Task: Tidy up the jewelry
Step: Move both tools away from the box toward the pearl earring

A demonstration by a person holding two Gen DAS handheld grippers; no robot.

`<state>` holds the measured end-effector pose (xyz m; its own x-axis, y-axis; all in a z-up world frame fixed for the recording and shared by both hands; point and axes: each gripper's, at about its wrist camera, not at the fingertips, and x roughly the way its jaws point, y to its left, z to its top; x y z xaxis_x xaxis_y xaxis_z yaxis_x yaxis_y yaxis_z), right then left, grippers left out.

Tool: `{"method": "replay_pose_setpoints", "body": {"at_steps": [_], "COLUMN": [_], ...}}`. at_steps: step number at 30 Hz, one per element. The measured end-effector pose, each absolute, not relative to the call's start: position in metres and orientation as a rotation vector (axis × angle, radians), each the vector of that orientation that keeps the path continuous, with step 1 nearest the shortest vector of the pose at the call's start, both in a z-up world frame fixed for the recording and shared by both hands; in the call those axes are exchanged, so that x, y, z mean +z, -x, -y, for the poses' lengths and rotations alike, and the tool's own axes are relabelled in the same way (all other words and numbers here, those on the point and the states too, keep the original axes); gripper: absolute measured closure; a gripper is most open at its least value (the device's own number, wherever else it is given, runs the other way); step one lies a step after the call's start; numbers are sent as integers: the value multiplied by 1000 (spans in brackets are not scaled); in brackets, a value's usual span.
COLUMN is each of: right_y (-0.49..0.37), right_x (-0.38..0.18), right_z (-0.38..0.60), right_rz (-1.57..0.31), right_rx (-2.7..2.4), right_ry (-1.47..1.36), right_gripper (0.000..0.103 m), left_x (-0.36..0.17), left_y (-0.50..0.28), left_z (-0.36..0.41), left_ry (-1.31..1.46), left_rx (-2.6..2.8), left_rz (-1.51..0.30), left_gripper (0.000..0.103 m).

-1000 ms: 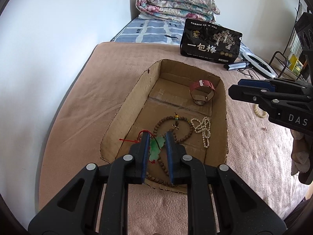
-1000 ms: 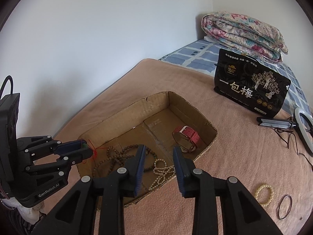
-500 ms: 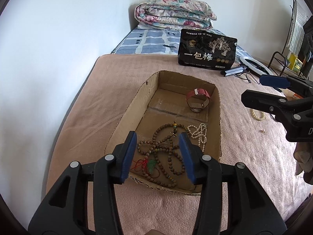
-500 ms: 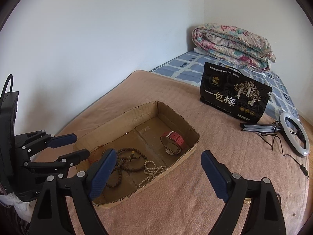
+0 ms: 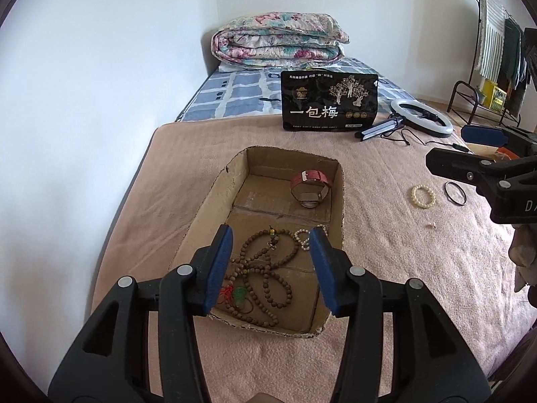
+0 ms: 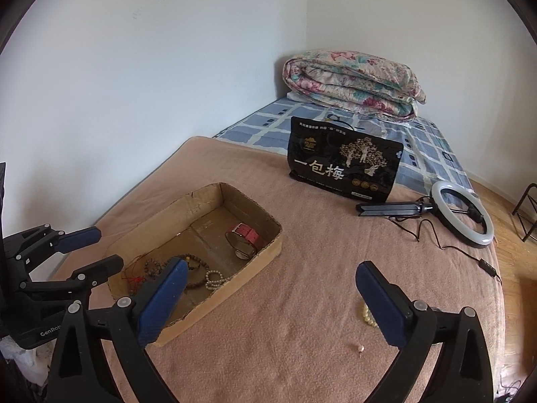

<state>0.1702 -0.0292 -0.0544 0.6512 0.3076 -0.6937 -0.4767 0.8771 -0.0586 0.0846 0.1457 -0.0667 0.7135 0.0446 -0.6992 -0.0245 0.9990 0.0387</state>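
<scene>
A cardboard box [image 5: 214, 198] lies on the pink blanket. Inside it are a brown bead necklace [image 5: 268, 268], a green pendant on red cord [image 5: 240, 294], a pearl strand [image 5: 303, 235] and a pink watch [image 5: 312, 184]. My left gripper [image 5: 271, 231] hovers open above the box's near end, holding nothing. My right gripper [image 6: 272, 270] is to the right of the box over bare blanket; its jaws are opening, with nothing between them. A cream bead bracelet [image 5: 423, 196], a black ring [image 5: 455, 193] and a tiny piece [image 6: 359, 348] lie on the blanket near it.
A black snack bag [image 5: 330, 102] stands behind the box, with a ring light [image 5: 421, 116] and its cable to the right. A folded quilt [image 5: 278, 42] lies at the far end of the bed. The wall runs along the left; a metal rack [image 5: 476, 100] stands far right.
My left gripper opened and let go of the green pendant, which now lies in the box, then drew back and up. My right gripper opened wide and moved right, away from the box.
</scene>
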Motion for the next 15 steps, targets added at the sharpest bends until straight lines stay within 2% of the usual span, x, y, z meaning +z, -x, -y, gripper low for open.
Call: {"method": "replay_pose_setpoints", "body": {"at_steps": [15], "right_y": [-162], "right_x": [-37], "right_z": [108], "right_rz": [-707], "right_rx": [364], "right_ry": [183], "right_gripper": [0], "left_x": [-60], "left_y": [-100], "left_z": [-89], "left_ry": [-18], "left_rx": [-68], "left_rz": [-777], "left_gripper": [54]}}
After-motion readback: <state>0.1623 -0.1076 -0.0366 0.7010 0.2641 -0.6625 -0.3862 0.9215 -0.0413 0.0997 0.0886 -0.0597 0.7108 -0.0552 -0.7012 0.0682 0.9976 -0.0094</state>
